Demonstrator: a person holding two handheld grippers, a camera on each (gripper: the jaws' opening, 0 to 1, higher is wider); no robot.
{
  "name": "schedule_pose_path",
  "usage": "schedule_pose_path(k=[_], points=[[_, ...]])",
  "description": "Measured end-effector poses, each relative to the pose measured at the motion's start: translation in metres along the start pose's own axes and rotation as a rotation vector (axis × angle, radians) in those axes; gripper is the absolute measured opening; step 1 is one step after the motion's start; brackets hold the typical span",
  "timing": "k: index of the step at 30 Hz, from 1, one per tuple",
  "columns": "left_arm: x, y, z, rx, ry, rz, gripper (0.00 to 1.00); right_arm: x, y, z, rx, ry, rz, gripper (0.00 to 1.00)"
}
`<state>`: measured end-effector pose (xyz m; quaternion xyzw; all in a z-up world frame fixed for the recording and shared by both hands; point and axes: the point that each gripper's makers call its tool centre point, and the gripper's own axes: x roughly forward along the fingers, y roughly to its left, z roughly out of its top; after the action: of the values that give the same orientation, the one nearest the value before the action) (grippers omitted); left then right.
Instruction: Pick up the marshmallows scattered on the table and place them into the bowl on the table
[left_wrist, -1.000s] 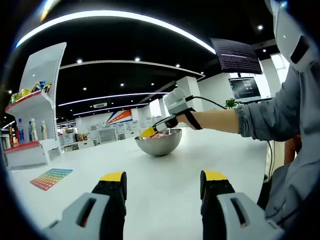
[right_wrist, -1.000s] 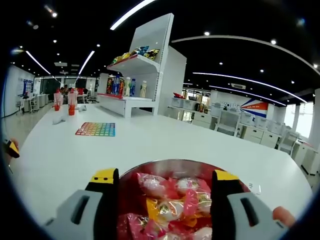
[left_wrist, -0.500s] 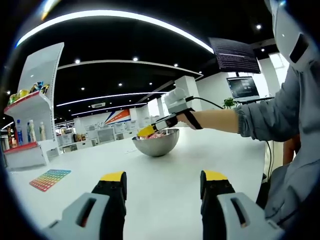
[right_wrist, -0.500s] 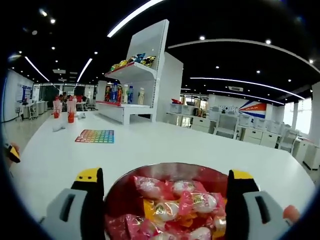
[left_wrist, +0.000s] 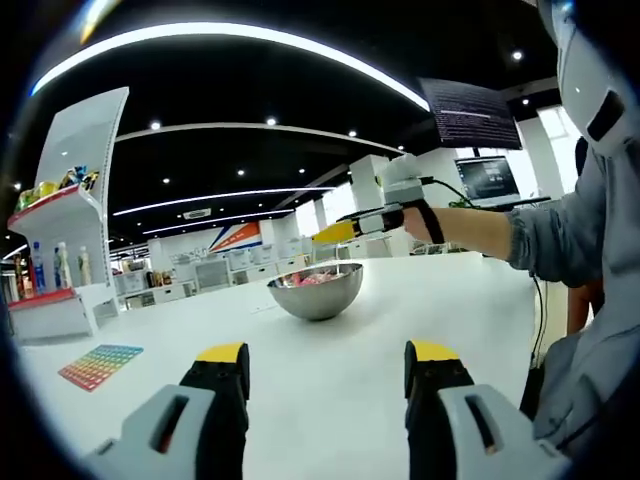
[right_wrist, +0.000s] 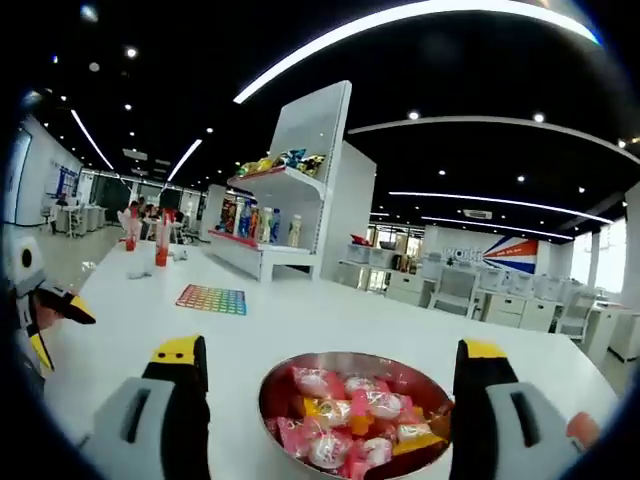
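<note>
The steel bowl (left_wrist: 315, 291) stands mid-table, holding several marshmallows (right_wrist: 345, 418) in pink and yellow wrappers. From the right gripper view I look down into the bowl (right_wrist: 275, 385), which lies beyond the wide-apart jaws of my right gripper (right_wrist: 333, 350); nothing is between them. In the left gripper view, a hand holds that right gripper (left_wrist: 335, 232) in the air above the bowl and a little to its right. My left gripper (left_wrist: 327, 352) hovers low over bare white table, open and holding nothing. Its yellow tips (right_wrist: 55, 330) show at the far left.
A white shelf unit (right_wrist: 300, 180) with snacks and bottles stands beyond the table, and a rainbow-coloured mat (left_wrist: 98, 365) lies on the tabletop (left_wrist: 330, 400). Red cups (right_wrist: 160, 252) stand at the far end. A person's grey sleeve (left_wrist: 570, 240) fills the right side.
The right gripper's jaws spread wider, then it rose and drew back from the bowl, so the bowl now looks smaller and lower. The left gripper has stayed put.
</note>
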<state>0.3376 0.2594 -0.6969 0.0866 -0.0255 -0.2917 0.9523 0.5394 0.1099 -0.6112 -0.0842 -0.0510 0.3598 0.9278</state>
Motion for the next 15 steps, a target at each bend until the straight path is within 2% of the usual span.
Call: schedule_pose_path(k=[1, 7, 11, 12, 15], points=[[0.001, 0.0, 0.002, -0.002, -0.005, -0.007, 0.65, -0.007, 0.004, 0.006, -0.009, -0.032, 0.018, 0.97], [0.01, 0.004, 0.012, 0.015, -0.015, -0.018, 0.77, -0.048, 0.021, 0.019, 0.002, -0.117, 0.069, 0.97], [0.014, 0.005, 0.022, 0.007, -0.04, -0.044, 0.93, -0.073, 0.035, 0.026, -0.011, -0.194, 0.13, 0.97], [0.015, 0.005, 0.023, 0.005, -0.046, -0.045, 0.95, -0.077, 0.038, 0.026, -0.017, -0.21, 0.145, 0.97], [0.018, 0.007, 0.023, -0.008, -0.056, -0.049, 0.95, -0.085, 0.041, 0.018, 0.009, -0.212, 0.159, 0.97]])
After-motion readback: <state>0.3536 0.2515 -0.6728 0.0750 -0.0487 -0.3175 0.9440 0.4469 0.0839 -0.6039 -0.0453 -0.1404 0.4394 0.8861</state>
